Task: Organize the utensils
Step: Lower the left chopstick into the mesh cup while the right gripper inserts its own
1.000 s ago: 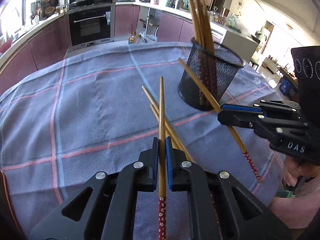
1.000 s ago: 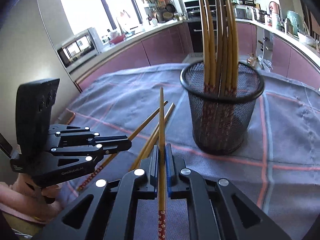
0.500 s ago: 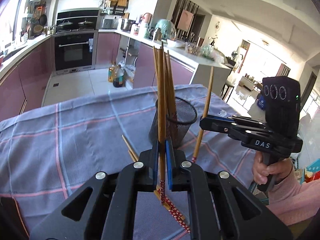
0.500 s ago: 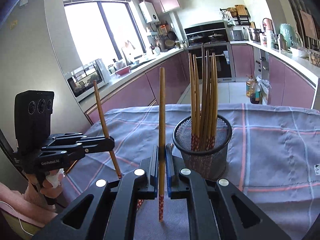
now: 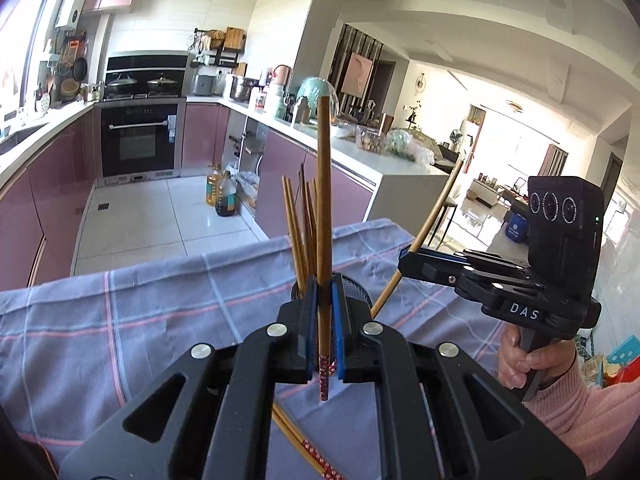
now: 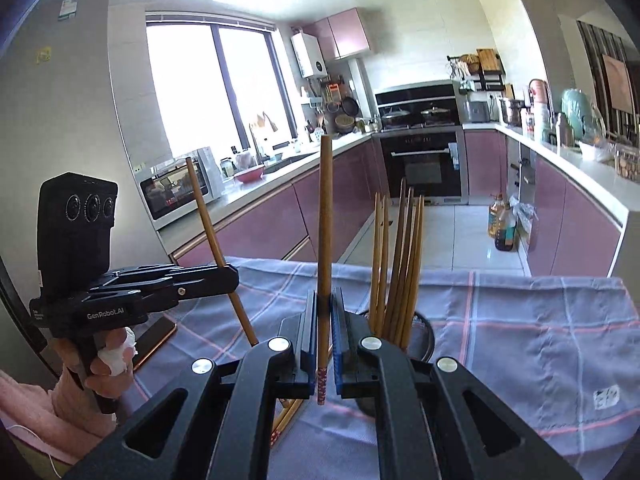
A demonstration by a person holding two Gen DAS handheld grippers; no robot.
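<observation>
Two tongs raised level, left tongs (image 5: 324,312) pinching upright chopstick (image 5: 323,208), right tongs (image 6: 325,320) likewise

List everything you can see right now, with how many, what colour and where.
Black wire-mesh utensil holder: one, black, on cloth, behind the grippers.
Brown wooden chopsticks standing in holder: several, exact count unclear.
Loose chopsticks on cloth: at least two, brown, red patterned ends.
Blue-grey plaid tablecloth: one, pink stripes, covering table.
Dark phone: one, left table edge.
Left gripper: black, shut on held chopstick, upright.
Right gripper: black, shut on second held chopstick, upright.
</observation>
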